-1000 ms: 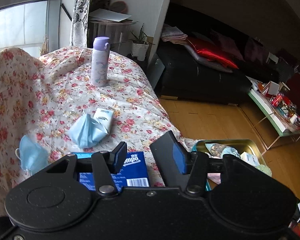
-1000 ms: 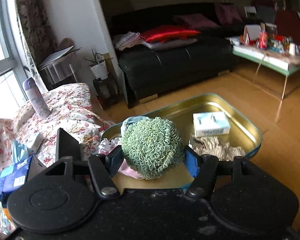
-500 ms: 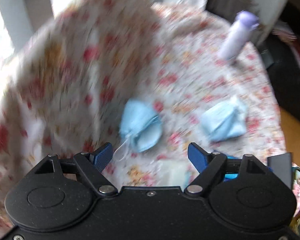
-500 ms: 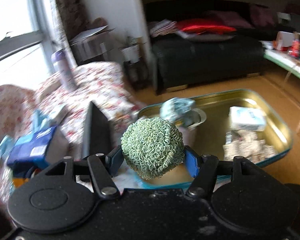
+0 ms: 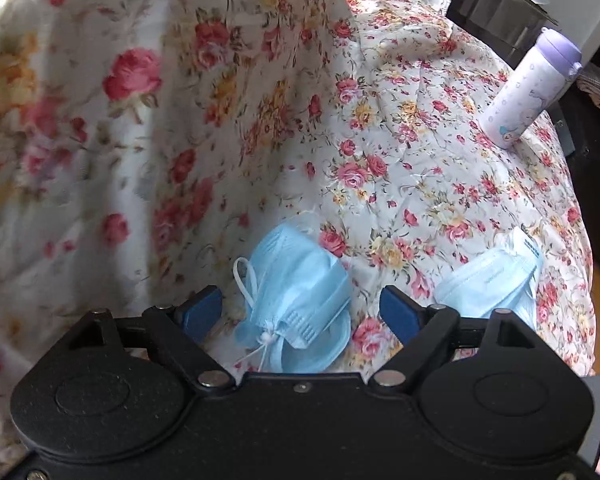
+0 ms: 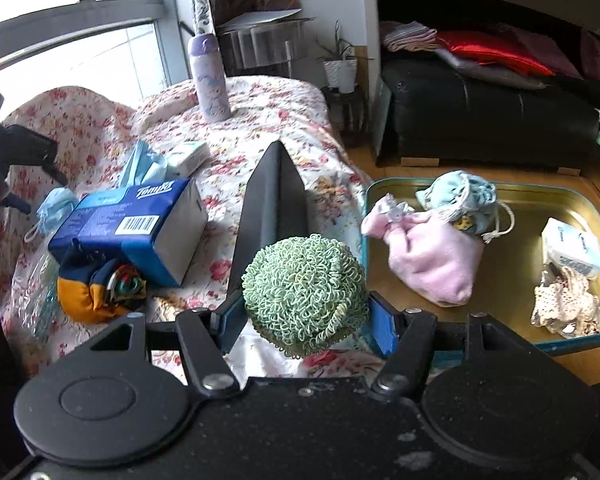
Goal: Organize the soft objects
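Two grippers share the work: our right gripper clamps the green scrubber beside the gold tray, while our left gripper, jaws opening, straddles the blue mask on the floral cloth; we should lower squarely and pinch its folded body, not the loops.

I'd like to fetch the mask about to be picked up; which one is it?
On the flowered cloth, two blue masks lie apart. It is the folded mask between the opening left tongs, untouched, showing white ear loops; the paler mask lies beside them.
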Tool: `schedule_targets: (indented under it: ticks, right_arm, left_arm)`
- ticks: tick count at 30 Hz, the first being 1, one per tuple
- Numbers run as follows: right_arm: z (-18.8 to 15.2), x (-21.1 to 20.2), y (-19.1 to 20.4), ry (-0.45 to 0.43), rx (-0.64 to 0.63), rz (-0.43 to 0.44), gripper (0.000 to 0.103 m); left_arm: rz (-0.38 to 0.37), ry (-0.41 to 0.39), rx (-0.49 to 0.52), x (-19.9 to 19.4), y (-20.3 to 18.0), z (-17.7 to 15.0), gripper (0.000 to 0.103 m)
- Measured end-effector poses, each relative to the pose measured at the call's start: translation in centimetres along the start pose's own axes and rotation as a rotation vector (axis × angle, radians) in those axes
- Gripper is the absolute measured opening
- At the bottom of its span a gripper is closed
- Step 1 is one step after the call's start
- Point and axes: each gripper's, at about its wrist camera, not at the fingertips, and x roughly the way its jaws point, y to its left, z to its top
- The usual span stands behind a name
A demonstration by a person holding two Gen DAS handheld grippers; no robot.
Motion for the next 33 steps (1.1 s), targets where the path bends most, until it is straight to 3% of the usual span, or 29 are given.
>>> schedule_targets:
  ticks: [6, 17, 19, 21, 28, 33]
  right_arm:
    - [0.0, 0.9, 0.1, 0.026, 0.007, 0.009, 0.063]
    - [0.1, 2.2, 0.4, 0.052, 0.012, 0.022, 0.064]
    - [0.2, 2.3, 0.4, 0.051, 0.013, 0.026, 0.064]
    - [0.2, 2.4, 0.5, 0.049, 0.010, 0.028, 0.064]
    - [0.1, 1.8, 0.8, 0.015, -0.014, 0.022, 0.064]
    - [0.1, 0.6, 0.7, -0.042, -0.021, 0.025, 0.064]
  left_arm:
    - [0.005, 0.059, -0.049, 2.2, 0.3, 0.5, 0.082]
    - [0.063, 0.085, -0.069, 4.8, -0.2, 0.8, 0.082]
    - [0.073, 0.093, -0.068, 5.3, -0.1, 0.8, 0.070]
    - [0.100, 0.068, -0.051, 5.2, -0.3, 0.7, 0.053]
    - [0.052, 0.023, -0.069, 4.2, 0.2, 0.7, 0.047]
    - [0.058, -0.107, -0.002, 1.5, -0.9, 0.1, 0.047]
